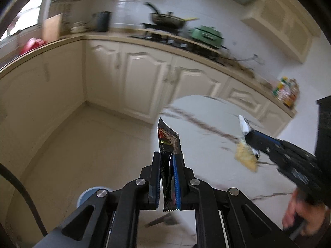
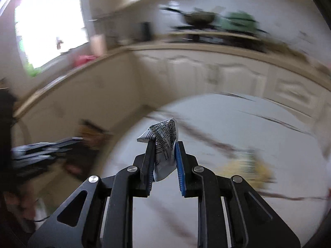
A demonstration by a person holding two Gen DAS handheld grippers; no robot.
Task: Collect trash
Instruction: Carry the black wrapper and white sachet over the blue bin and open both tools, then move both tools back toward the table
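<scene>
My left gripper (image 1: 168, 155) is shut on a dark snack wrapper (image 1: 168, 138), which stands upright between its pads above the floor, beside the table's edge. My right gripper (image 2: 164, 144) is shut on a crumpled white wrapper with black print (image 2: 163, 136), pinched near its fingertips over the round white marble table (image 2: 248, 124). The left wrist view shows the right gripper (image 1: 251, 142) from the side, with the white wrapper (image 1: 244, 124) sticking out of it. A yellow packet (image 1: 246, 158) lies on the table just below the right gripper; the right wrist view blurs this packet (image 2: 246, 169).
Cream kitchen cabinets (image 1: 144, 72) with a countertop curve round behind the table (image 1: 206, 113). A wok (image 1: 167, 19), a green pot (image 1: 206, 34) and colourful packets (image 1: 286, 92) sit on the counter. A blue round object (image 1: 89, 194) stands on the floor. A person's hand (image 1: 298, 210) holds the right gripper.
</scene>
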